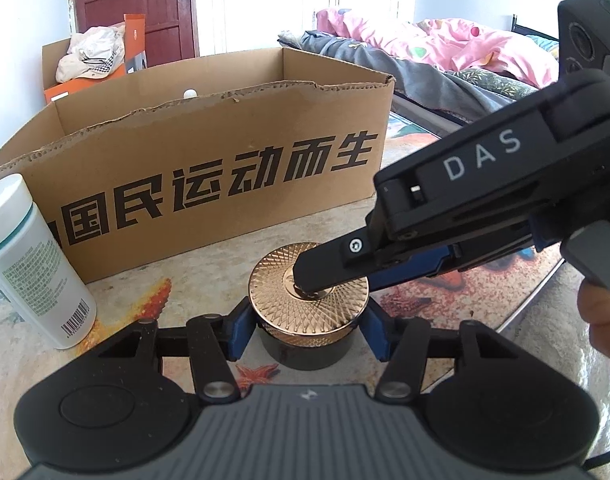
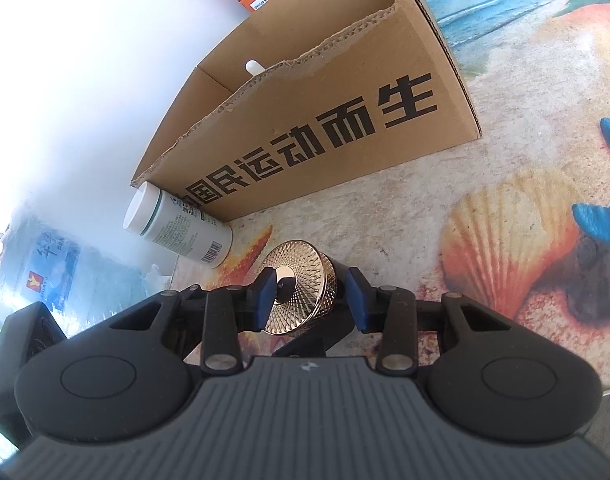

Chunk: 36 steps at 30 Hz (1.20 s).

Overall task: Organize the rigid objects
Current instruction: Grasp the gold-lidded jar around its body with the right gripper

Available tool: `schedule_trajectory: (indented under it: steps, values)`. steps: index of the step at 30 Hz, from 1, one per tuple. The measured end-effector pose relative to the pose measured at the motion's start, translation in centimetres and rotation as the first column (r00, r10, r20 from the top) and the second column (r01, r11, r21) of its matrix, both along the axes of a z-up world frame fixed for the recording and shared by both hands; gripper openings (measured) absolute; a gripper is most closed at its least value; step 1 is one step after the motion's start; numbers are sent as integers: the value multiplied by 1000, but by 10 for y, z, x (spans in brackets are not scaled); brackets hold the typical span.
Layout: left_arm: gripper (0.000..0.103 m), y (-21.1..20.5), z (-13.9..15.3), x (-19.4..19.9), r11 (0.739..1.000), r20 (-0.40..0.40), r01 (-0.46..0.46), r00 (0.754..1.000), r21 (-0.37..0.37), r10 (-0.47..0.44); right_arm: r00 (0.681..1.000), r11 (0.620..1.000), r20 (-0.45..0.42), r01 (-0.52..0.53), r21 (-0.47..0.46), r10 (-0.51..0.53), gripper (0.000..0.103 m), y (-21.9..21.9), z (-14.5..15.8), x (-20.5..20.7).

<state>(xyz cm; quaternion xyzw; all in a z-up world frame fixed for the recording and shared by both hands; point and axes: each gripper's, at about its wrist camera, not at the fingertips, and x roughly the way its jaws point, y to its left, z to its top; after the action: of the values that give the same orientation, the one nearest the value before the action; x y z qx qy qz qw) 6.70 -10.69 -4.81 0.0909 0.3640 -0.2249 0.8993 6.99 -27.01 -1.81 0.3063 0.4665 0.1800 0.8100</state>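
A black jar with a gold patterned lid (image 1: 309, 296) stands on the table, also in the right wrist view (image 2: 301, 284). My left gripper (image 1: 307, 334) has its blue pads against both sides of the jar body. My right gripper (image 2: 311, 300) comes in from the right and above; it shows in the left wrist view (image 1: 325, 276). Its jaws are apart and straddle the lid; one fingertip (image 2: 265, 292) rests over the lid's centre. A white bottle (image 1: 29, 264) stands at the left, seen too in the right wrist view (image 2: 177, 228).
A large open cardboard box (image 1: 225, 152) with black characters stands behind the jar, a white item (image 1: 189, 93) inside. The table (image 2: 485, 220) has a seashell-print cover. A bed with pink bedding (image 1: 445, 48) is at the back right.
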Motion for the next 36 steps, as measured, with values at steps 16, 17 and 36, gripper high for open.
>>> schedule_trajectory:
  steps: [16,17,36]
  values:
    - [57,-7,2,10,999,-38,-36,999,15,37,1000,1000,2,-1,5,1,38,1,-3,3]
    - [57,-6,2,10,999,-40,-38,998,14,38,1000,1000,2,-2,3,2,38,1,-3,3]
    - [57,-2,15,8,997,-41,-77,996,-2,77,999,999,25,-29,-23,30,38,10,7,6]
